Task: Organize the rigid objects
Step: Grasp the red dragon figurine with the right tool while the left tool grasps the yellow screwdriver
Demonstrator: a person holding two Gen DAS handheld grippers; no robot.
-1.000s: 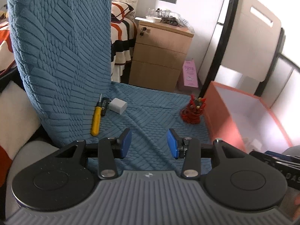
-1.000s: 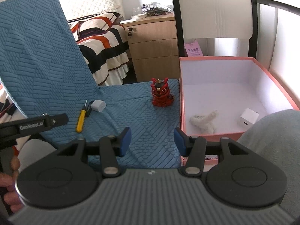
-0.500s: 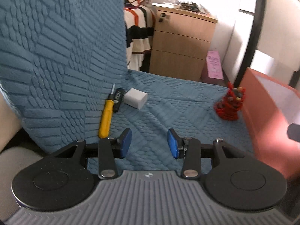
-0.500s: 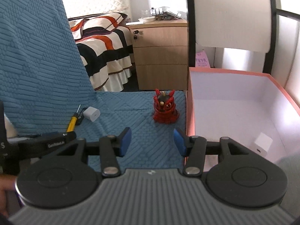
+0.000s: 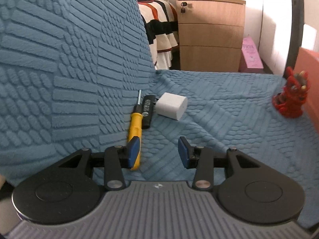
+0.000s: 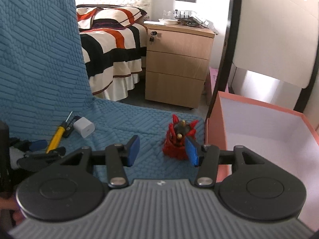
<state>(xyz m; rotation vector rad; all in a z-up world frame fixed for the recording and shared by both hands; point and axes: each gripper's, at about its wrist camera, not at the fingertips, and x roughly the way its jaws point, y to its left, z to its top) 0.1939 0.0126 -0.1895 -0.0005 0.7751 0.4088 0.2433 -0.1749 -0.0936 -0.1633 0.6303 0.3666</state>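
Observation:
A yellow screwdriver (image 5: pixel 134 127), a black stick-shaped object (image 5: pixel 147 112) and a white charger cube (image 5: pixel 171 108) lie together on the blue-covered seat where it meets the backrest. My left gripper (image 5: pixel 157 152) is open and empty just in front of them, its left pad over the screwdriver's handle end. A red figurine (image 6: pixel 179 139) stands on the seat beside the pink box (image 6: pixel 216 131). My right gripper (image 6: pixel 162 150) is open and empty, its right pad close in front of the figurine. The screwdriver (image 6: pixel 54 137) and cube (image 6: pixel 84 128) also show in the right wrist view.
The blue textured backrest (image 5: pixel 69 49) rises on the left. A wooden drawer cabinet (image 6: pixel 177 63) and a striped bed (image 6: pixel 111 45) stand behind the seat. The pink box is open, with a white inside. The left gripper's body (image 6: pixel 37 155) shows at the lower left of the right wrist view.
Both grippers have moved forward and down toward the seat. The left one came close to the screwdriver and cube. The right one came close to the red figurine. Both stayed open.

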